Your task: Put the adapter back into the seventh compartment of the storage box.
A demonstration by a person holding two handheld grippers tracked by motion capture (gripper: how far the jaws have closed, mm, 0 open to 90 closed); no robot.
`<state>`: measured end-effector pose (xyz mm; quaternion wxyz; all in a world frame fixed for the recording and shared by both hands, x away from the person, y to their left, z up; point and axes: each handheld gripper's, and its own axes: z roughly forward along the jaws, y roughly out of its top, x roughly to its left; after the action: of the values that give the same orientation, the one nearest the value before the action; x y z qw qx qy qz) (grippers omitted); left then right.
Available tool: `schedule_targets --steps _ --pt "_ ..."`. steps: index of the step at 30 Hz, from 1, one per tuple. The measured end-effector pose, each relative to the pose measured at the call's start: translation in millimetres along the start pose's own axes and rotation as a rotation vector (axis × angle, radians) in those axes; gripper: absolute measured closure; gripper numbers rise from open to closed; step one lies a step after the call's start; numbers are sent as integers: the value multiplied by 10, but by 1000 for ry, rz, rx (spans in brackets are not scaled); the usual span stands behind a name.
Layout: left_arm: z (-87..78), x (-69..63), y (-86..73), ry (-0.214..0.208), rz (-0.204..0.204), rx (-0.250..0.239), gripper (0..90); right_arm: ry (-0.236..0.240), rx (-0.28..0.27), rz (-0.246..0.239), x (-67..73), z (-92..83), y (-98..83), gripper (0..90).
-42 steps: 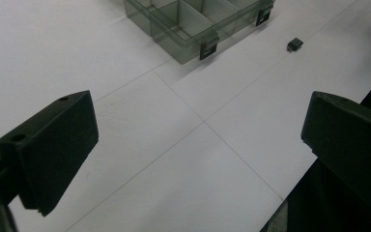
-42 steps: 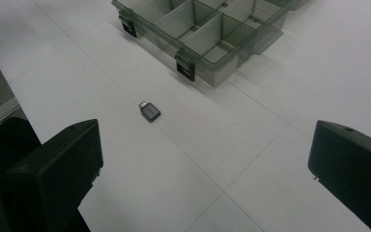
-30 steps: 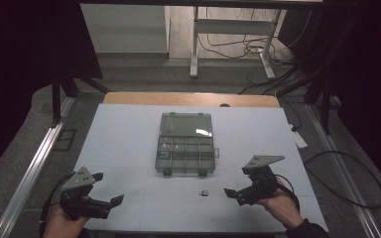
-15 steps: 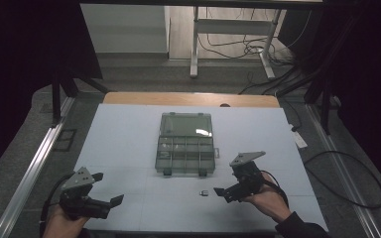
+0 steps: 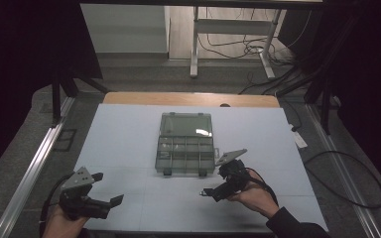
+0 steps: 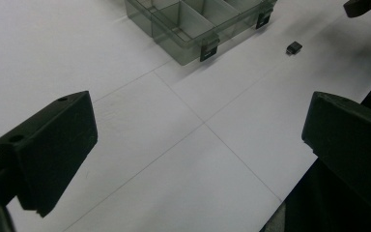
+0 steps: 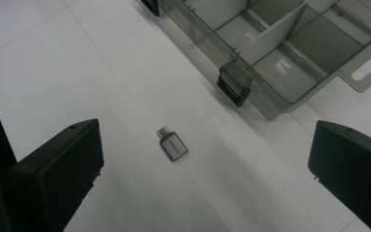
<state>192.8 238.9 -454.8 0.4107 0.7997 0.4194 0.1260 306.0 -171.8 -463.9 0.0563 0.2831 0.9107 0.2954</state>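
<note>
Right tool (image 5: 209,192) moved left, jaws wide above adapter (image 7: 173,145).

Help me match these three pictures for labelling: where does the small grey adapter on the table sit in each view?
High view: the small grey adapter lies just ahead of the right gripper, near the table's front.
Left gripper view: upper right, on the white table.
Right gripper view: centre, between the open fingers.
Shared landmark: the clear compartment box just beyond it.
</note>
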Motion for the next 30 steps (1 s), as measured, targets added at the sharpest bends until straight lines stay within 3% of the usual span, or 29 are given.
schedule_targets --steps 23,30 --pt "-5 -2 -2 0 6 -1 0 -10 131 -63 125 397 -17 0" --pt "-7 1 -3 -2 6 -3 0 2 149 -84 147 461 -9 65"
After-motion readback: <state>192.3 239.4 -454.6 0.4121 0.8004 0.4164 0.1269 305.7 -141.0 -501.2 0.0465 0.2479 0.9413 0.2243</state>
